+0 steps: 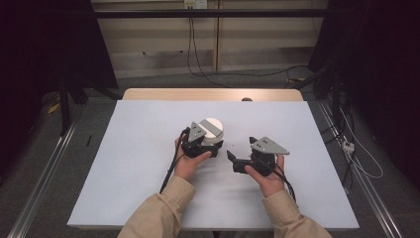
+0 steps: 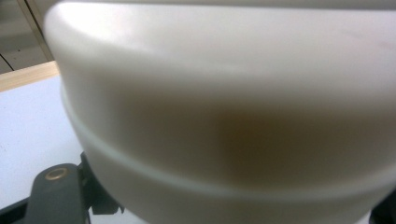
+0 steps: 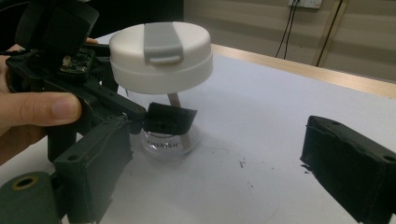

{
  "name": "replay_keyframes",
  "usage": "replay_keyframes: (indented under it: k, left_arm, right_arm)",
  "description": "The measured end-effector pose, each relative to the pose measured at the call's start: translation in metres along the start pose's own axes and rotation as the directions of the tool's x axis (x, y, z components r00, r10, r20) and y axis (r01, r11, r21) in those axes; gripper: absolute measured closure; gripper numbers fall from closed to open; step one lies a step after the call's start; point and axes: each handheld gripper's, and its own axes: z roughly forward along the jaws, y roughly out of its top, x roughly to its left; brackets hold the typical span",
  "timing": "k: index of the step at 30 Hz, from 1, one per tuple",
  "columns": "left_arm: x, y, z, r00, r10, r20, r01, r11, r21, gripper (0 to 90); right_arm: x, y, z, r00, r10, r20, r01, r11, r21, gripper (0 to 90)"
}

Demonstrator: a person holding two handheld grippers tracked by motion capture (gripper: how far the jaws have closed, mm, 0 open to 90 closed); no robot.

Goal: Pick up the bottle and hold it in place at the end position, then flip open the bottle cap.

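Room: dark curtains L and R, pale panelled back wall w/ cables hanging from a socket, grey floor, metal rails along both sides.

Desk: pale matte sheet over a wooden top; wood strip shows along the far edge. Sheet lightly scuffed w/ dark specks near centre, seen in the right gripper view. Wide bare margins L, R and toward the far edge; near edge crossed by the person's two beige sleeves.

Bottle: clear body w/ white round lid and grey flip tab, standing upright on the desk approx. at centre, well clear of every edge. In the high view its lid sits just past the left claw. In the left gripper view the white lid is very close to the lens, blurred.

Left claw: held in the person's left hand, grey plate on top. Jaws closed on the bottle's clear body below the lid; right gripper view shows a black pad pressed against it.

Right claw: in the right hand, just R of the bottle, not touching it. Jaws stand wide apart, nothing between them; in its own view one jaw rises at lower L, the other at lower R, w/ bare desk between.

Free room: open sheet on all sides of both claws; narrow gap only between right claw and bottle.
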Motion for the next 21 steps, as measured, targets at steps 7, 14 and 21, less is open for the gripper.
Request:
replay_keyframes:
  k: [7,14,21]
  left_arm:
    - [0.0,0.0,0.0,1.0,0.001,-0.001,-0.001,1.0,0.002,18.7]
    - [0.0,0.0,0.0,1.0,-0.005,-0.001,0.005,1.0,0.0,18.7]
    - [-0.001,0.0,0.0,1.0,-0.004,-0.001,0.004,1.0,0.0,18.7]
  right_arm:
    - [0.003,0.006,0.005,1.0,-0.005,0.005,0.005,1.0,0.002,8.2]
    - [0.005,0.01,0.008,0.9998,-0.016,0.008,0.016,1.0,0.006,12.5]
    - [0.004,0.015,0.009,1.0,-0.009,-0.003,0.009,1.0,0.007,16.5]
